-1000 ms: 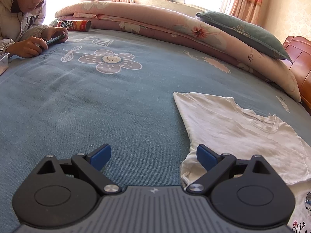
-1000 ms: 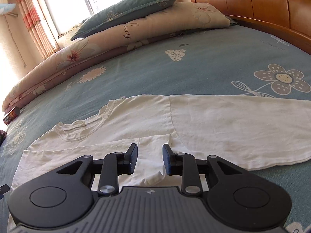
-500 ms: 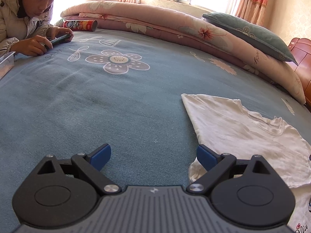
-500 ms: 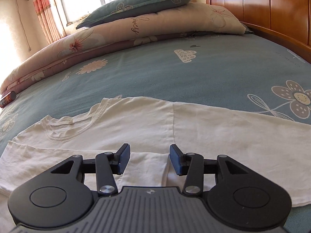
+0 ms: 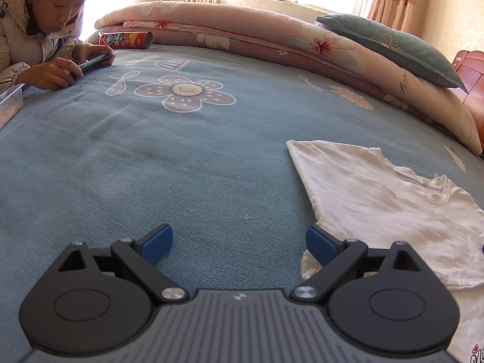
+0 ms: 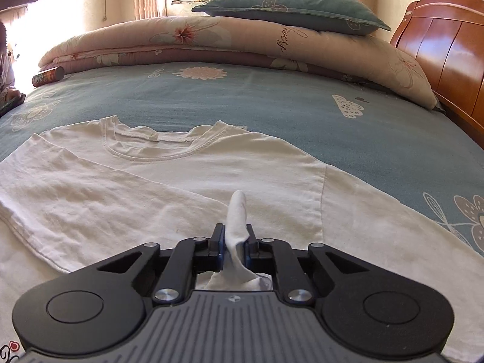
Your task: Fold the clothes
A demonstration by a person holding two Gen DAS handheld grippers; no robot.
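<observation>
My right gripper (image 6: 235,243) pinches a fold of the shirt (image 6: 187,181), which stretches sideways ahead, while my left gripper (image 5: 239,240) gapes empty beside its edge.

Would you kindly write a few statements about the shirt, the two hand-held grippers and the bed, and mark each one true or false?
1. The right hand-held gripper is shut on a pinch of the white T-shirt. True.
2. The left hand-held gripper grips the shirt's sleeve. False: it is open over the blue bedsheet, holding nothing.
3. The T-shirt lies crumpled in a ball. False: it is spread flat on the bed, collar towards the rolled quilt.
4. A teal pillow rests on top of the rolled quilt. True.
5. The red snack can stands upright on the shirt. False: it lies on its side near the quilt, far from the shirt.
</observation>
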